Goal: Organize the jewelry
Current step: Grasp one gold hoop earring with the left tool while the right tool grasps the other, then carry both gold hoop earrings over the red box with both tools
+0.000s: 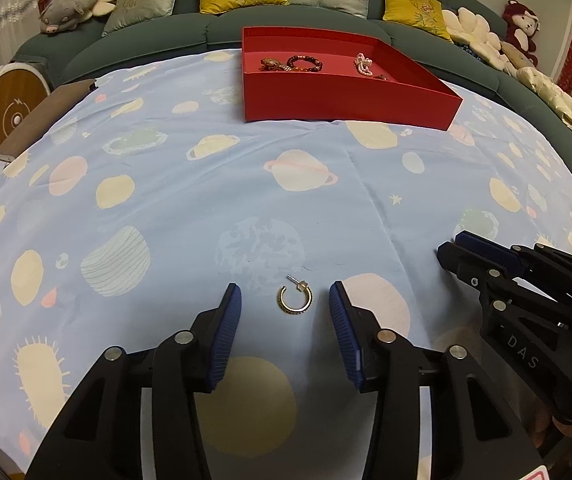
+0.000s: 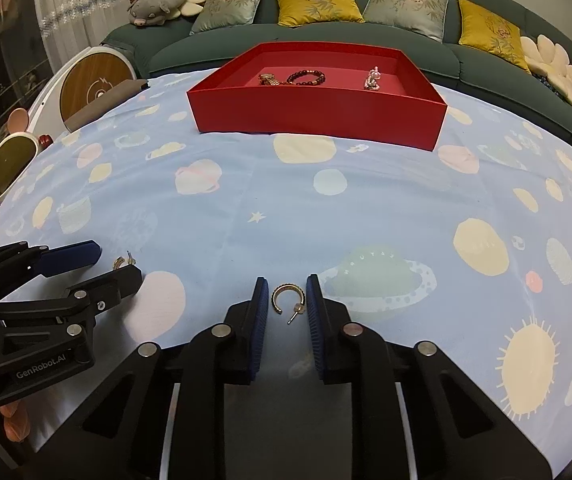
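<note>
Two gold hoop earrings lie on the planet-print cloth. One earring (image 1: 294,300) sits between the blue pads of my left gripper (image 1: 284,300), which is open with a gap on both sides. The same gripper (image 2: 115,262) shows at the left of the right wrist view, straddling that earring (image 2: 119,261). The other earring (image 2: 289,298) lies between the pads of my right gripper (image 2: 287,298), whose jaws have closed in against the hoop and its post. The red tray (image 2: 318,116) at the far side holds a dark bead bracelet (image 2: 306,77), a gold piece (image 2: 268,79) and a pearl piece (image 2: 372,78).
A green sofa (image 2: 486,60) with yellow and grey cushions curves behind the table. A brown board (image 1: 45,116) lies at the table's left edge, with a round wooden-faced device (image 1: 7,114) beyond it. Soft toys (image 1: 520,26) line the sofa's right end.
</note>
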Demonstrator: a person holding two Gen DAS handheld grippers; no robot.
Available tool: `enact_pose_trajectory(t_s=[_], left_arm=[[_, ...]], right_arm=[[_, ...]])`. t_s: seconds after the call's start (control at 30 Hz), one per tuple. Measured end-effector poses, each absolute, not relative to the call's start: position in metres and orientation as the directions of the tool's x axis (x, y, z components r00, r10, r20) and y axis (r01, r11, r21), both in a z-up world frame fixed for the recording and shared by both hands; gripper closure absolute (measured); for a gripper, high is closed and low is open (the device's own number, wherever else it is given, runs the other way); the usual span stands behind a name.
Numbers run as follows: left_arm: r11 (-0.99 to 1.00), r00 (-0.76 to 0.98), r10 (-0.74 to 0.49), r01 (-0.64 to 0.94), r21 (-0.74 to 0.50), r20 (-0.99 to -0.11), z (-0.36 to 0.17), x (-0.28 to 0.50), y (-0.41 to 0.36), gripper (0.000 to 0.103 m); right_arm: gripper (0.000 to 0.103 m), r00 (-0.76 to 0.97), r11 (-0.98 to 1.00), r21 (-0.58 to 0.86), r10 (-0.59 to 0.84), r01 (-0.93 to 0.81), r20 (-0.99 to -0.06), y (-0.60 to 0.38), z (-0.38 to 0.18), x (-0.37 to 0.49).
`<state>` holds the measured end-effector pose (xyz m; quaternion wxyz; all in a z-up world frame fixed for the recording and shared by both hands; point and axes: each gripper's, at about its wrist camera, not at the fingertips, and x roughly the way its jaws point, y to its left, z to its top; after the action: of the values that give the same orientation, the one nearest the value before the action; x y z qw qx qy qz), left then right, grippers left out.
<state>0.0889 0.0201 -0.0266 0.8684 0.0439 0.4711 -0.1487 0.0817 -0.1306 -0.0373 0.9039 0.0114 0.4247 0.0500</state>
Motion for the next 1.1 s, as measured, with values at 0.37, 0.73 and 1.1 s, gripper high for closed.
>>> enact_pose_trajectory(t_s=[0.37, 0.73, 1.1], left_arm=[[0.946, 0.506, -0.237, 0.313, -0.079, -0.829, -0.021, 0.090, 0.014, 0.089], [0.943, 0.530, -0.263, 0.317, -0.099, -0.806, -0.001, 0.093, 0.002, 0.089], [0.936, 0.551, -0.290, 0.333, -0.113, -0.782, 0.016, 0.097, -0.016, 0.089]], right_arm=[[0.087, 0.641, 0.995, 0.068, 0.102, -0.079, -0.761, -0.131, -0.034, 0.079], [0.087, 0.659, 0.993, 0.091, 0.117, -0.073, -0.743, -0.136, -0.023, 0.075], [0.087, 0.681, 0.993, 0.107, 0.117, -0.057, -0.723, -0.144, -0.010, 0.074]])
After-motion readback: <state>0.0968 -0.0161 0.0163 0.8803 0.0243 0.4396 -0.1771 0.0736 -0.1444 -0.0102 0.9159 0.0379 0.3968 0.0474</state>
